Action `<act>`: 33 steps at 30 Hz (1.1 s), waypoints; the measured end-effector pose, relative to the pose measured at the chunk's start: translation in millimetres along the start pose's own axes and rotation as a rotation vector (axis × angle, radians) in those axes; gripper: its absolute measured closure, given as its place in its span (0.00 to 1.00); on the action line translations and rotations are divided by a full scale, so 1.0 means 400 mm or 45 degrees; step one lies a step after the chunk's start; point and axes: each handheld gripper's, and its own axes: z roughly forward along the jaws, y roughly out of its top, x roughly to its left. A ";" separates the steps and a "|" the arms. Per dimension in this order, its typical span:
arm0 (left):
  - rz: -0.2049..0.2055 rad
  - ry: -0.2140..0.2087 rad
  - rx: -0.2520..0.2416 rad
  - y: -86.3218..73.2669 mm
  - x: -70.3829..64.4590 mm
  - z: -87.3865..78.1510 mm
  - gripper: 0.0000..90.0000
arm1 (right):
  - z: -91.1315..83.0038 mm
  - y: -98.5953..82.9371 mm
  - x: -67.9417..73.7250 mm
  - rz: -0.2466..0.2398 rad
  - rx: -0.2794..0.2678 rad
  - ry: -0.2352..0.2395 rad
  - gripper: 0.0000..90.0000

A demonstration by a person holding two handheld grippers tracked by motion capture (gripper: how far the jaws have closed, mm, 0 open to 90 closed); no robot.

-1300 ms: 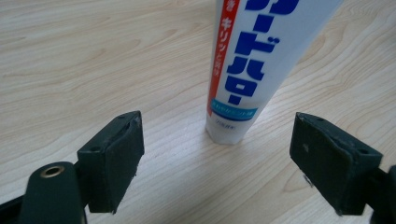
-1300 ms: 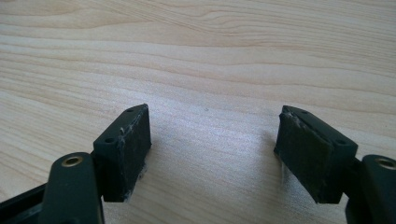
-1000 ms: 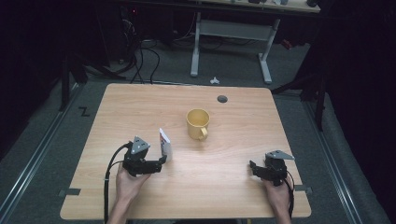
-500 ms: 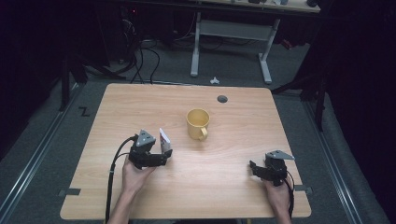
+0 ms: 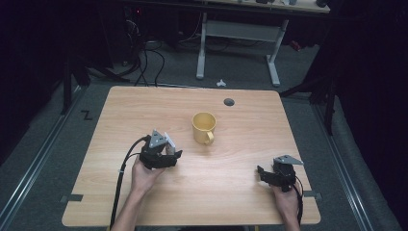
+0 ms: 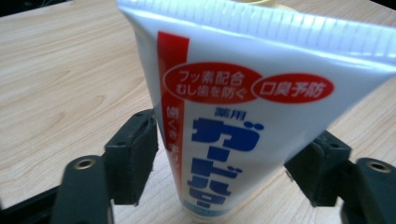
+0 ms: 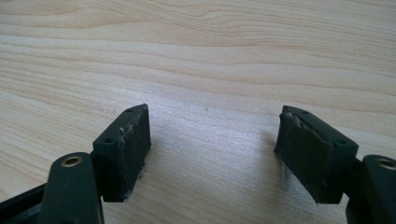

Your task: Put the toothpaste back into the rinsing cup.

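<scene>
A white toothpaste tube point(image 6: 243, 93) with red and blue print stands upright on its cap, crimped end up, on the wooden table point(image 5: 120, 115). In the high view the tube point(image 5: 169, 142) is left of centre. My left gripper point(image 6: 224, 154) is open, one jaw on each side of the tube's lower part, close to it or just touching. In the high view the left gripper point(image 5: 174, 155) sits right against the tube. My right gripper point(image 7: 215, 149) is open over bare wood, and it rests near the front right of the table point(image 5: 262, 173).
A yellow mug point(image 5: 204, 127) stands upright near the table's middle, handle toward the person, a short way right of the tube. A dark round grommet point(image 5: 229, 102) is set in the tabletop behind it. Cables and a desk frame lie on the floor beyond.
The left gripper has moved forward and right to the tube, so its jaws now straddle it. The right gripper and the mug have stayed put.
</scene>
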 end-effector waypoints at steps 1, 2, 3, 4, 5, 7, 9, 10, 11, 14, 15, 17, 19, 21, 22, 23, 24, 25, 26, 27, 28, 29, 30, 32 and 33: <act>0.000 -0.003 0.004 -0.001 0.001 0.002 0.37 | 0.000 0.000 0.000 0.000 0.000 0.000 0.29; 0.008 0.005 0.005 -0.001 0.002 0.002 0.39 | 0.000 0.000 0.000 0.000 0.000 0.000 0.29; 0.012 -0.001 0.002 -0.001 0.001 0.003 0.41 | 0.000 0.000 0.000 0.000 0.000 0.000 0.29; 0.012 -0.001 0.002 -0.001 0.001 0.003 0.44 | 0.000 0.000 0.000 0.000 0.000 0.000 0.29; 0.021 0.001 -0.003 -0.001 -0.001 0.004 0.45 | 0.000 0.000 0.000 0.000 0.000 0.000 0.29; 0.029 0.009 -0.002 -0.001 -0.002 0.004 0.46 | 0.000 0.000 0.000 0.000 0.000 0.000 0.29; 0.037 0.014 -0.001 -0.001 -0.003 0.004 0.47 | 0.000 0.000 0.000 0.000 0.000 0.000 0.29; 0.039 0.016 -0.001 -0.001 -0.003 0.003 0.48 | 0.000 0.000 0.000 0.000 0.000 0.000 0.29; 0.040 0.017 -0.002 -0.001 -0.003 0.003 0.49 | 0.000 0.000 0.000 0.000 0.000 0.000 0.29; 0.042 0.017 -0.003 -0.001 -0.003 0.002 0.52 | 0.000 0.000 0.000 0.000 0.000 0.000 0.29; 0.043 0.018 -0.003 -0.001 -0.003 0.002 0.53 | 0.000 0.000 0.000 0.000 0.000 0.000 0.29; 0.041 0.019 -0.004 -0.001 -0.002 0.001 0.56 | 0.000 0.000 0.000 0.000 0.001 0.000 0.29; 0.035 0.019 -0.008 0.000 -0.002 0.001 0.59 | 0.000 0.000 0.000 0.000 0.001 0.000 0.29; 0.027 0.018 -0.010 0.001 0.000 0.001 0.63 | 0.000 0.000 0.000 0.000 0.000 0.000 0.29; 0.020 0.016 -0.012 0.001 0.001 0.001 0.64 | 0.000 0.000 0.000 0.000 0.000 0.000 0.29; 0.013 0.012 -0.012 0.002 0.003 0.001 0.65 | 0.000 0.000 0.000 -0.001 0.000 0.000 0.29; 0.007 0.009 -0.010 0.002 0.004 0.001 0.66 | 0.000 0.000 0.000 0.000 0.000 0.000 0.29; 0.003 0.009 -0.008 0.003 0.005 0.000 0.67 | 0.000 0.000 0.000 0.000 0.000 0.000 0.29; 0.004 0.012 -0.005 0.004 0.005 0.000 0.67 | 0.000 0.000 0.000 0.001 0.000 0.000 0.29; 0.010 0.020 -0.003 0.007 0.003 -0.002 0.68 | 0.000 0.000 0.000 0.000 0.001 0.000 0.29; 0.018 0.029 -0.001 0.010 0.002 -0.003 0.68 | 0.000 0.000 0.000 0.000 0.000 0.000 0.29; 0.023 0.031 -0.004 0.013 0.001 -0.005 0.69 | 0.000 0.000 0.000 0.000 0.001 0.000 0.29; 0.023 0.031 -0.004 0.013 0.001 -0.005 0.69 | 0.000 0.000 0.000 0.000 0.000 0.000 0.29; 0.027 0.021 -0.013 0.024 -0.003 -0.011 0.70 | 0.000 0.000 0.000 0.000 0.001 0.001 0.29; 0.032 0.023 -0.015 0.028 -0.005 -0.012 0.70 | 0.000 0.000 0.000 0.000 0.001 0.000 0.29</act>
